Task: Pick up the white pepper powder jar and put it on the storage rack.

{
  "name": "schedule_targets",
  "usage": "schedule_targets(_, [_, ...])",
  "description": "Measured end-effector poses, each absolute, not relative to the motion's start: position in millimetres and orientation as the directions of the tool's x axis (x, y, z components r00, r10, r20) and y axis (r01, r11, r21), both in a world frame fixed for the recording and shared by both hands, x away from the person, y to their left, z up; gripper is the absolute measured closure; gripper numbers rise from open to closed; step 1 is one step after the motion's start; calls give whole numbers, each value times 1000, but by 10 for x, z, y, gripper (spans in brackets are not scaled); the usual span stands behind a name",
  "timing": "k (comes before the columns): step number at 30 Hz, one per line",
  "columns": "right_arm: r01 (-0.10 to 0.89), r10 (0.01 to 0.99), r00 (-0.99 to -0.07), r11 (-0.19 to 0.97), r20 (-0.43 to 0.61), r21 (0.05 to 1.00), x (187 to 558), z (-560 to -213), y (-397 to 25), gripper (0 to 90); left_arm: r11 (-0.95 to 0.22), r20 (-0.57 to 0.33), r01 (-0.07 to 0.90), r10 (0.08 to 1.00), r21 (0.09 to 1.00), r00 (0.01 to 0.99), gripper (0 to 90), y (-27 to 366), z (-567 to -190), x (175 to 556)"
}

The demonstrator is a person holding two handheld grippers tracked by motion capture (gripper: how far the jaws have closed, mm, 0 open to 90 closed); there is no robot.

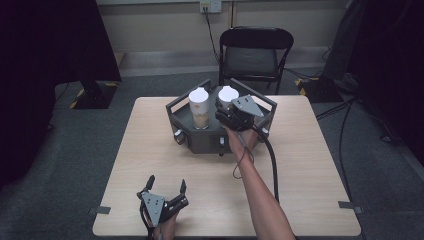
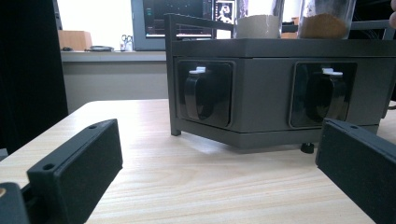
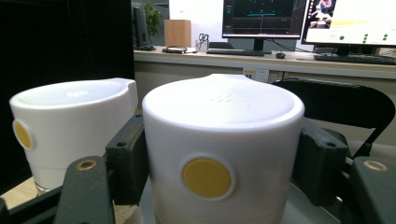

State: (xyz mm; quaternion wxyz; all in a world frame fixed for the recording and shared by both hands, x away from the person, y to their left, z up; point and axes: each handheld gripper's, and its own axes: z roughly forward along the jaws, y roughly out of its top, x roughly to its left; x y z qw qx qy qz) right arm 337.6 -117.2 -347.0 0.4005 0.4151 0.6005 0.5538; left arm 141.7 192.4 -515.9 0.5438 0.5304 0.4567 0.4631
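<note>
White-lidded clear jar with a yellow round button (image 3: pixel 223 154), standing in the right seat of the dark grey angular metal rack (image 1: pixel 200 142) at the counter's far centre. The right gripper (image 1: pixel 231 117) has its jaws clamped on the white lid, one on each side, at 9 and 3 o'clock of the lid in the right gripper view. The second white-lidded jar holding pale powder (image 1: pixel 199 108) stands just beside it, at 9 o'clock, in the neighbouring seat. The left gripper (image 1: pixel 166 188) rests on the light wooden counter (image 1: pixel 310 165) at 6 o'clock of the rack, well apart from it, jaws spread and holding nothing.

Judged step: grasping the right jar for lifting or opening. For a sound grasp, keep the jaws level and squarely opposed across the lid, and raise straight upward so the jar clears the rack's rail without tilting its brown contents or nudging the neighbour.
</note>
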Motion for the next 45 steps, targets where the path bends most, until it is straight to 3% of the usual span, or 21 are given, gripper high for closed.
schedule_targets(36, [101,948,-320,39,-5,994,3417,-3463,-1199,294,9,-6,-18,988,1000,152,0,1921,-5158,1416])
schedule_targets(42, [85,953,-300,58,-30,995,3411,-3491,-1156,139,9,-6,-18,988,1000,152,0,1921,-5158,1416])
schedule_targets(44, [52,959,-279,65,-48,997,3397,-3527,-1125,22,8,-5,-18,988,1000,152,0,1921,-5158,1416])
schedule_targets(45, [52,959,-279,65,-48,997,3397,-3527,-1125,22,8,-6,-18,988,1000,152,0,1921,-5158,1416])
